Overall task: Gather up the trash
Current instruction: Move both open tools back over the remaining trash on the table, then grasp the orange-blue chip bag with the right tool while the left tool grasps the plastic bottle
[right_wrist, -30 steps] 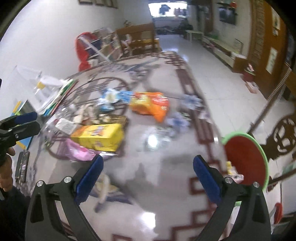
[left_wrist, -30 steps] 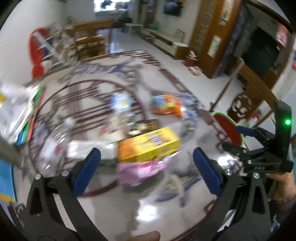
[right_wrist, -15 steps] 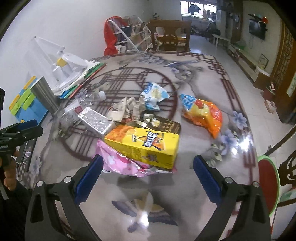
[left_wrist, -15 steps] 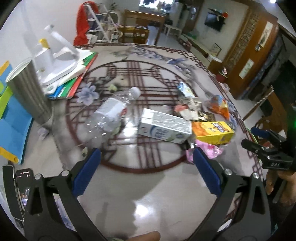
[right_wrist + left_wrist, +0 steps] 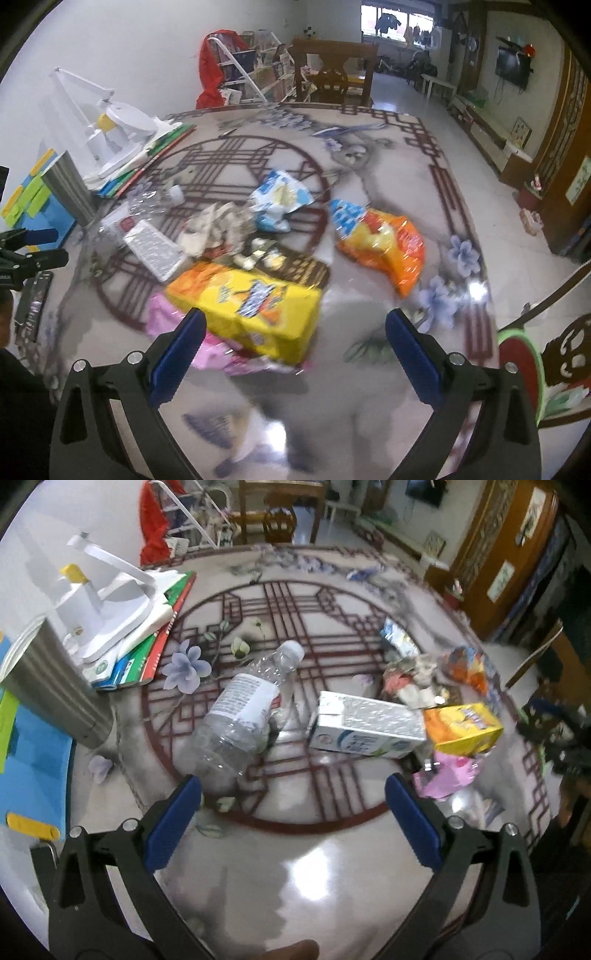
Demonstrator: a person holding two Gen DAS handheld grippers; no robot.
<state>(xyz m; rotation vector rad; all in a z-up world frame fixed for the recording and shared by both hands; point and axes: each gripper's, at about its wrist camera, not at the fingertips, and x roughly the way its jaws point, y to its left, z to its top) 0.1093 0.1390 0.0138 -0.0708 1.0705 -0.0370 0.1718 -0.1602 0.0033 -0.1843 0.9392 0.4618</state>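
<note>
Trash lies scattered on a glossy patterned table (image 5: 295, 867). An empty clear plastic bottle (image 5: 243, 705) lies on its side just ahead of my left gripper (image 5: 293, 797), which is open and holds nothing. To the bottle's right sit a white milk carton (image 5: 365, 723), a yellow box (image 5: 461, 723) and a pink bag (image 5: 448, 775). In the right wrist view the yellow box (image 5: 247, 306) sits right in front of my open right gripper (image 5: 295, 328), over the pink bag (image 5: 166, 321). Beyond it lie an orange snack bag (image 5: 384, 247), a blue-white wrapper (image 5: 280, 195) and crumpled paper (image 5: 214, 229).
A steel cup (image 5: 51, 686), a white lamp stand (image 5: 107, 605) on books (image 5: 162, 635) and a blue pad (image 5: 33, 768) crowd the table's left side. A phone (image 5: 35, 295) lies at the near left edge. A red-seated chair (image 5: 524, 373) stands off the right edge.
Both grippers swung left and dropped closer to the table. The bottle and carton now fill the left view's centre; the yellow box sits closer in the right view. Both stay open.
</note>
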